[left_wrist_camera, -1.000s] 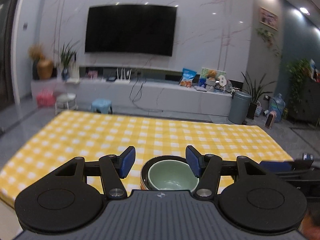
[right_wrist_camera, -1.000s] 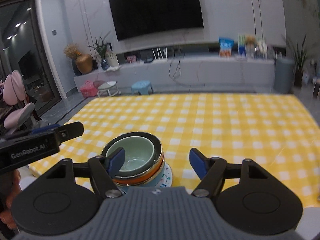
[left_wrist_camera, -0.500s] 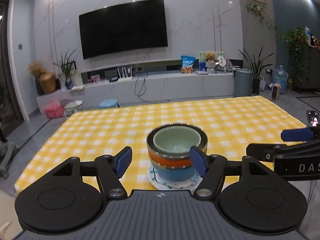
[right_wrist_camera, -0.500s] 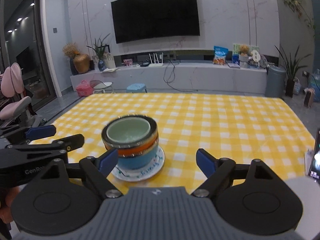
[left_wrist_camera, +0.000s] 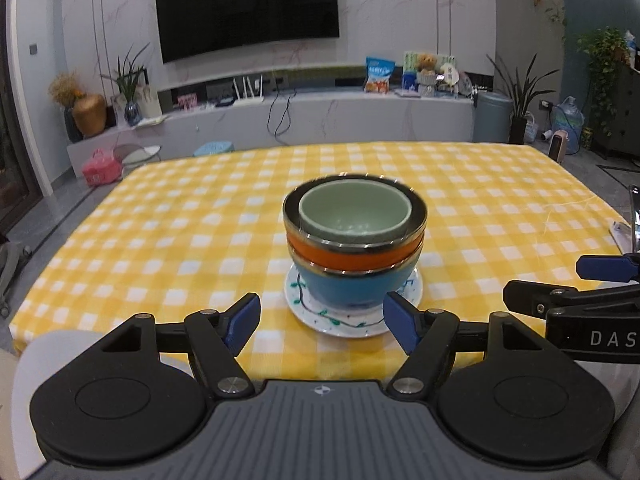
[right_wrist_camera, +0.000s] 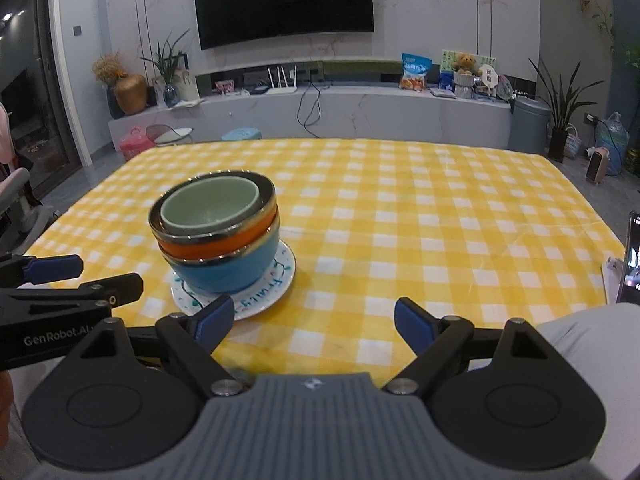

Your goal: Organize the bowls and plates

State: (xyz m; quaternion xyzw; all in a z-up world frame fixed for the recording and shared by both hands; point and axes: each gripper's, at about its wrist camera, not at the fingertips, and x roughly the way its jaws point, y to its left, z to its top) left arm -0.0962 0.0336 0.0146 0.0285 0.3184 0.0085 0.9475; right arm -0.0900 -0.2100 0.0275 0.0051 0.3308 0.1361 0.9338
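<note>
A pale green bowl [left_wrist_camera: 354, 212] sits nested in an orange bowl [left_wrist_camera: 352, 254], which rests in a blue bowl [left_wrist_camera: 348, 284]. The stack stands upright on a white patterned plate [left_wrist_camera: 340, 322] on the yellow checked tablecloth [left_wrist_camera: 180, 220]. My left gripper [left_wrist_camera: 322, 316] hovers just short of the plate; its jaws are opening and nothing is between them. In the right wrist view the same stack [right_wrist_camera: 224, 242] is ahead and to the left. My right gripper [right_wrist_camera: 314, 314] is open and empty, with its left fingertip [right_wrist_camera: 214, 316] near the plate rim [right_wrist_camera: 264, 298].
The right gripper's fingers [left_wrist_camera: 560, 296] show at the right of the left wrist view, and the left gripper's fingers [right_wrist_camera: 60, 268] at the left of the right wrist view. A phone [right_wrist_camera: 630, 256] stands at the table's right edge. A TV wall lies beyond.
Both grippers have drawn back from the bowl stack and sunk lower, and their jaws have widened. The stack, earlier close under the fingers, now stands free in front of them.
</note>
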